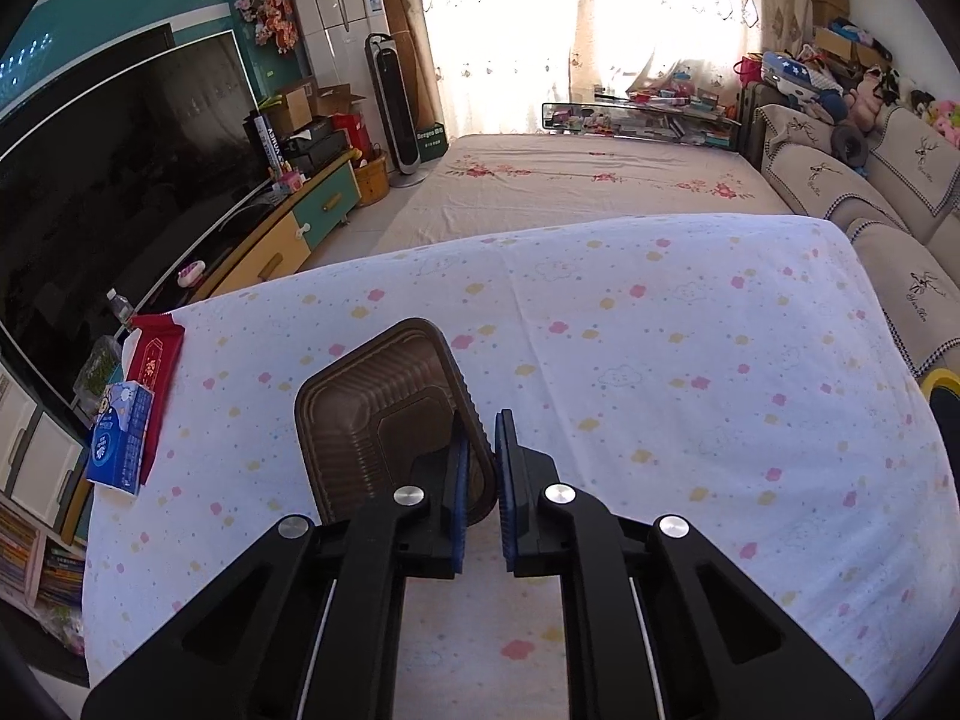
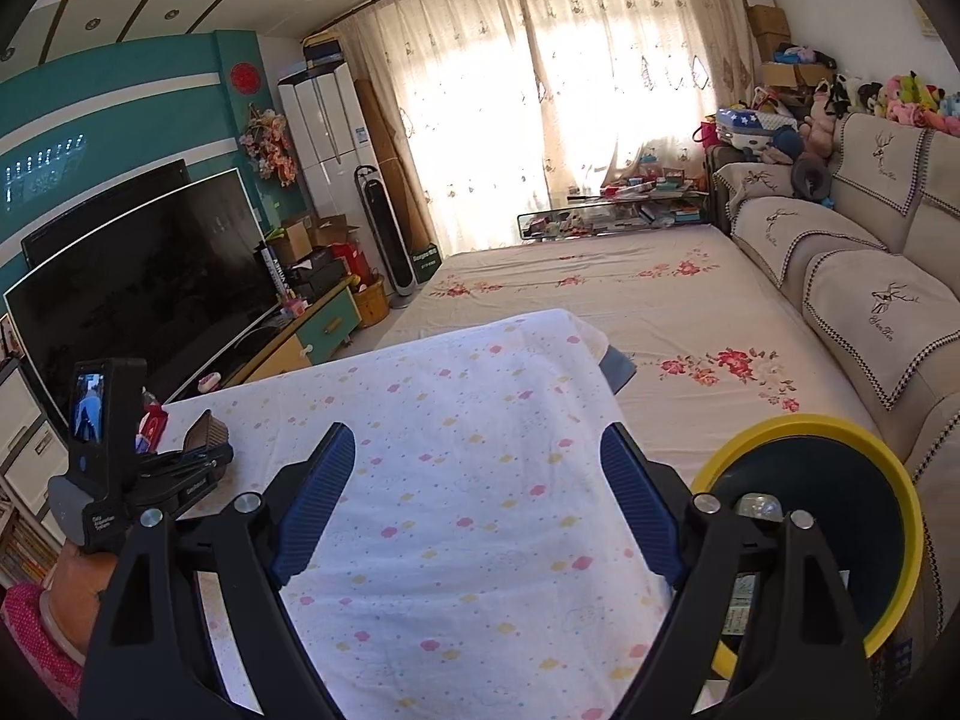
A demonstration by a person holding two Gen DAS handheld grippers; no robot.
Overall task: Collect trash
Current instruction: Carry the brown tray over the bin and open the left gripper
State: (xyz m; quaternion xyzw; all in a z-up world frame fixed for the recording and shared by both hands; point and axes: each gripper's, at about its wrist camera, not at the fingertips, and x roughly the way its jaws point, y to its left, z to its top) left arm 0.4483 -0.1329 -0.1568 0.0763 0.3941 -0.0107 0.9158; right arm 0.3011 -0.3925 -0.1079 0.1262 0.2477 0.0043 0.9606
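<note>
My left gripper (image 1: 480, 480) is shut on the right rim of a brown plastic food tray (image 1: 372, 414), which is tilted up over the flower-print tablecloth (image 1: 660, 360). The tray also shows small at the left in the right wrist view (image 2: 207, 429), held by the left gripper's fingers (image 2: 180, 462). My right gripper (image 2: 474, 492) is open and empty above the cloth. A yellow-rimmed dark trash bin (image 2: 840, 492) stands at the table's right side with some trash (image 2: 756, 507) inside; its rim also shows in the left wrist view (image 1: 942, 381).
A blue tissue pack (image 1: 120, 438) and a red packet (image 1: 153, 372) lie at the table's left edge. A TV (image 1: 108, 180) on a cabinet stands left, a sofa (image 2: 840, 276) right, a floral-sheeted surface (image 1: 570, 186) beyond the table.
</note>
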